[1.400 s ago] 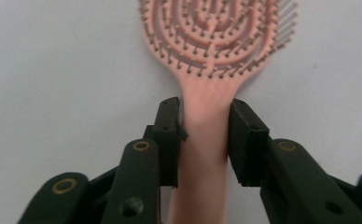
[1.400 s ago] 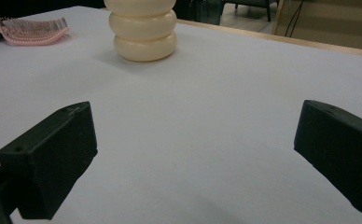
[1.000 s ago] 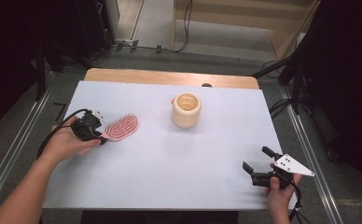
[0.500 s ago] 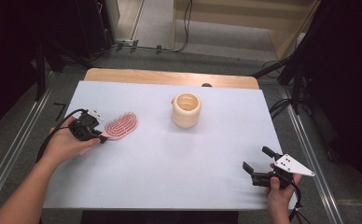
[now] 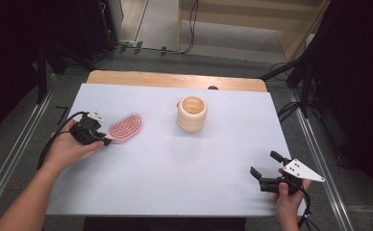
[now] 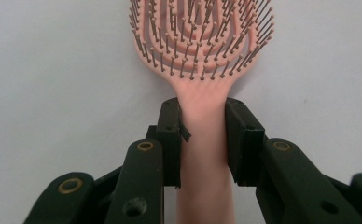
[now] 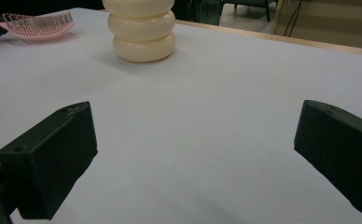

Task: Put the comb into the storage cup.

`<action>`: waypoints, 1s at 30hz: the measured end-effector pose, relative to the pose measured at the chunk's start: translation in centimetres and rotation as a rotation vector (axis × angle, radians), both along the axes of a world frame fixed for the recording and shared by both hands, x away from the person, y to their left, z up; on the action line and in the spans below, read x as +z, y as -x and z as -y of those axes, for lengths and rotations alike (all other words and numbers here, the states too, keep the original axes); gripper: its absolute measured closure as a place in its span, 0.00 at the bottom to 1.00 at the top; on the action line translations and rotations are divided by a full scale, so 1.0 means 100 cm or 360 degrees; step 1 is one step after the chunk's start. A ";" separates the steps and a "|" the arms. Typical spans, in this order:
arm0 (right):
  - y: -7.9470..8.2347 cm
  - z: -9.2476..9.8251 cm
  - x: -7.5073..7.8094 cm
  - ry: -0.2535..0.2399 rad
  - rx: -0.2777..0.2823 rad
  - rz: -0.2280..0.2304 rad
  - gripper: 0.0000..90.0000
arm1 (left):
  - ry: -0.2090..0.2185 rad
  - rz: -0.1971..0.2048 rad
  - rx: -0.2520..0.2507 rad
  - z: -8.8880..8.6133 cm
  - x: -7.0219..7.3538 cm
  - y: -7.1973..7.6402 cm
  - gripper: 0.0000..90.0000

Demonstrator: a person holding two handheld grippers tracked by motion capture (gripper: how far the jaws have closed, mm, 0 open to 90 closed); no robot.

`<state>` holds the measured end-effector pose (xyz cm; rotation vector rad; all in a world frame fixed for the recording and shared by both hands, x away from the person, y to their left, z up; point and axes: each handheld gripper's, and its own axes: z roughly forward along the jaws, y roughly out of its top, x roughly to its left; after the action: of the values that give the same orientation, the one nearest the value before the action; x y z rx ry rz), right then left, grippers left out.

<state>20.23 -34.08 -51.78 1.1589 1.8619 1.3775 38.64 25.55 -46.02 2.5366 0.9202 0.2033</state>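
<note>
Left gripper (image 6: 202,135) clamped on the handle of the pink hairbrush (image 6: 201,60), which lies on the tabletop (image 5: 175,168); right gripper (image 5: 267,171) rests with jaws apart. Grasp made; lifting and placing remain.

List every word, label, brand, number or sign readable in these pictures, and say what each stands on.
None: no readable text on the pink hairbrush, the cream ribbed cup, the white table, the left gripper or the right gripper.

Left gripper (image 6: 202,133) jaws clamp pink hairbrush (image 6: 202,51) handle, bristles up.
</note>
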 end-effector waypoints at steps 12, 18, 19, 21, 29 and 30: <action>0.002 0.000 0.003 0.0006 0.0004 0.0002 0.00 | 0.0167 0.0110 0.0070 -0.001 0.005 0.012 0.78; 0.003 -0.001 0.006 0.0008 0.0008 -0.0003 0.00 | 0.0211 0.0160 0.0072 0.002 0.009 0.018 0.78; 0.003 -0.001 0.006 0.0015 0.0014 -0.0004 0.00 | 0.0230 0.0174 0.0076 0.004 0.010 0.019 0.78; 0.003 -0.002 0.007 0.0011 0.0018 -0.0003 0.00 | 0.0251 0.0191 0.0067 0.005 0.012 0.022 0.78; 0.002 -0.012 0.020 -0.0011 0.0058 0.0016 0.00 | 0.0315 0.0219 0.0046 0.013 0.017 0.029 0.78; 0.002 -0.013 0.022 -0.0012 0.0065 0.0018 0.00 | 0.0332 0.0233 0.0046 0.014 0.019 0.030 0.78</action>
<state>20.01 -32.73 -49.60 1.1201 1.8835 1.4114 35.61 24.13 -44.16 2.2857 0.8732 0.2823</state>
